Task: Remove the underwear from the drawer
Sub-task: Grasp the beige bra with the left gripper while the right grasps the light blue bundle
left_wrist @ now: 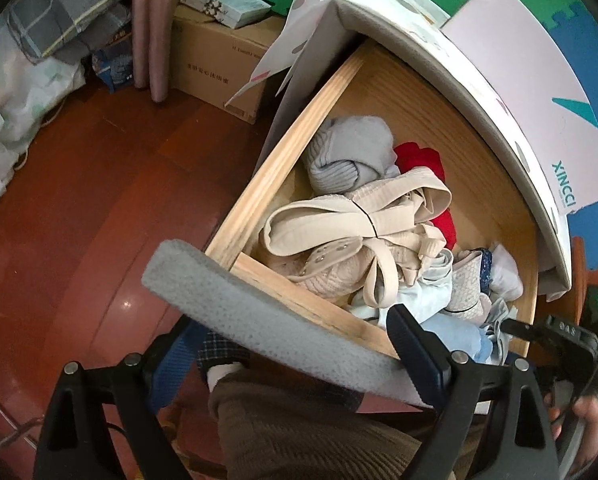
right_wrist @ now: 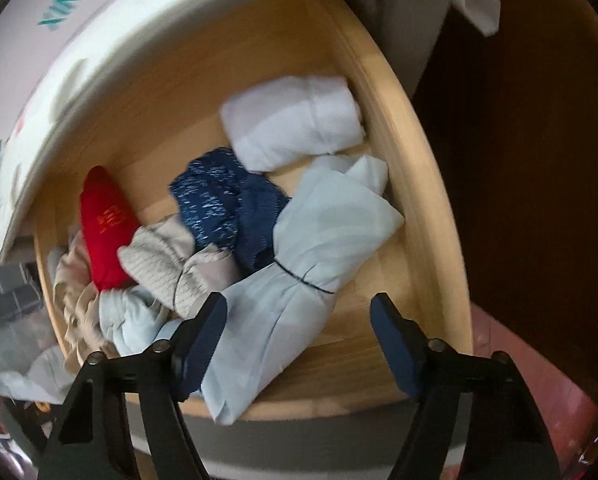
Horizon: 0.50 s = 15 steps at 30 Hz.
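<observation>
The wooden drawer point(left_wrist: 299, 128) stands pulled out from under a white cabinet top point(left_wrist: 451, 56), and every place here is given against it. The left gripper point(left_wrist: 295, 344) is at the drawer's front: its two dark blue fingers sit on either side of the grey foam-padded drawer front point(left_wrist: 259, 320), one finger point(left_wrist: 415, 348) inside the drawer and the other outside below the foam, but whether the pads press on the panel cannot be told from this view. The right gripper point(right_wrist: 299, 340) points down into the drawer near its front wall with its jaws apart; no pad presses on cloth. Between its fingers point(right_wrist: 203, 336) lies a pale blue folded garment point(right_wrist: 311, 264), tied round the middle with a thin dark band, resting on the drawer floor near the front right corner. The underwear all lies inside the drawer: a beige bra with wide straps point(left_wrist: 363, 224) heaped near the front left, a grey knit piece point(left_wrist: 347, 152) behind it, a red item point(right_wrist: 103, 224) further back toward the cabinet, a dark blue speckled piece point(right_wrist: 219, 200) in the middle, and a white rolled item point(right_wrist: 295, 120) against the drawer's right side. A cardboard box point(left_wrist: 219, 64) stands on the red-brown floor point(left_wrist: 99, 200) to the left of the drawer.
</observation>
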Motion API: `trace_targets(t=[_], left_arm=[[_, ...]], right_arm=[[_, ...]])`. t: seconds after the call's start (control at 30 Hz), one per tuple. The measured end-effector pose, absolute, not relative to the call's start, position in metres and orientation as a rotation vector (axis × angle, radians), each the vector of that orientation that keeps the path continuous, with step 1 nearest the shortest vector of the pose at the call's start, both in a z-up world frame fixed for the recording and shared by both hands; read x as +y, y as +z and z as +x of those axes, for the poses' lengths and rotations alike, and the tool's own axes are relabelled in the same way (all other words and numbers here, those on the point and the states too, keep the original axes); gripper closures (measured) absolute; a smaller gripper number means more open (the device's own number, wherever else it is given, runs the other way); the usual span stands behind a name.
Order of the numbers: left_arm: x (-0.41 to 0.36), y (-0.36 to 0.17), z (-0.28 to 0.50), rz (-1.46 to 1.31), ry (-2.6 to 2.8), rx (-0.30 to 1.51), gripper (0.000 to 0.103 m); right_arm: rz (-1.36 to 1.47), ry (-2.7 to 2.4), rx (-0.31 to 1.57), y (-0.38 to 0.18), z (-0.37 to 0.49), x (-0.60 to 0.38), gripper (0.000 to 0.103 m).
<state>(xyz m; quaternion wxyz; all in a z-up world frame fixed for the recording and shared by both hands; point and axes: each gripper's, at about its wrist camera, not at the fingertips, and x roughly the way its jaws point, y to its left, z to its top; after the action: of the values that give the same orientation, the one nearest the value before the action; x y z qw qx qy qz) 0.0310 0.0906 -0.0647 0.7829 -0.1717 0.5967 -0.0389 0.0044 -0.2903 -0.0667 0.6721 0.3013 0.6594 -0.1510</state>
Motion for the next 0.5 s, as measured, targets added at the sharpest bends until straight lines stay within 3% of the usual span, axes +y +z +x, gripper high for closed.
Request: trace_targets(t=[0.5], left_arm=[[0.091,-0.019,0.026,-0.110,-0.163,1.233,0.009]], right_arm=[[0.638,-0.382,1.569,-0.105,0.036,-0.272,0.042]])
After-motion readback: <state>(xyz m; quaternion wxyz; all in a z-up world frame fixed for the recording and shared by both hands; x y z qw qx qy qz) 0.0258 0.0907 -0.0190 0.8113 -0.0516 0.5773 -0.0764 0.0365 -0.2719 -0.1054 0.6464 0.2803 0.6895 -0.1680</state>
